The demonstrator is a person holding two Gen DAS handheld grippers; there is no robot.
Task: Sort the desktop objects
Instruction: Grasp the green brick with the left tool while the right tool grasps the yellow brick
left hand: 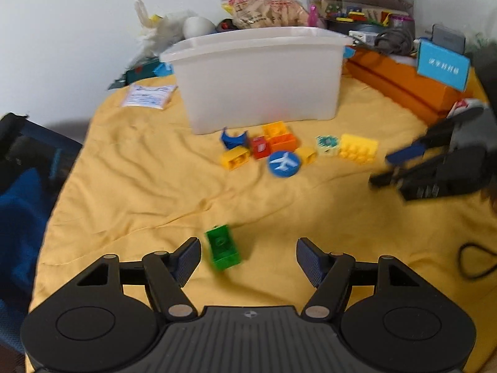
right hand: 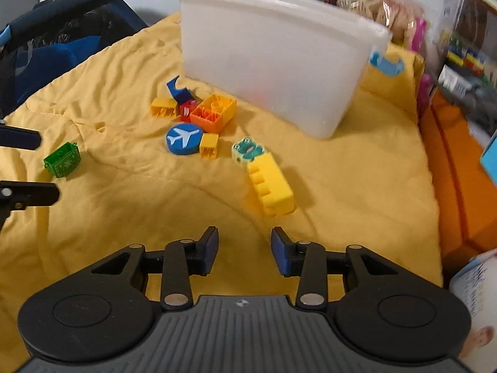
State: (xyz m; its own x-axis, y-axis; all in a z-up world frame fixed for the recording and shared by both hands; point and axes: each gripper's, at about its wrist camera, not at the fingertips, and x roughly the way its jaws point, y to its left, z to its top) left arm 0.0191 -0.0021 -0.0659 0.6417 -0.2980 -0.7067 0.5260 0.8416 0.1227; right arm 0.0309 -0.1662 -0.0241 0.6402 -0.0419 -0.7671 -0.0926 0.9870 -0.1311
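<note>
A green brick (left hand: 223, 247) lies on the yellow cloth between my left gripper's (left hand: 247, 259) open fingers, close to the left finger; it also shows in the right wrist view (right hand: 62, 159). My right gripper (right hand: 243, 248) is open and empty, just short of a long yellow brick (right hand: 271, 185). A cluster lies before the white bin (left hand: 257, 77): blue airplane disc (left hand: 284, 163), orange brick (left hand: 279, 136), red brick (left hand: 259, 147), small yellow bricks (left hand: 235, 158), blue arch piece (left hand: 233, 138), pale green frog tile (right hand: 247, 152).
Orange boxes (left hand: 403, 87) and a blue card (left hand: 442, 65) stand at the right. Clear storage boxes, a snack bag (left hand: 264, 7) and white toys sit behind the bin. A dark blue chair (left hand: 21, 171) is at the left table edge. A black cable loop (left hand: 475, 259) lies right.
</note>
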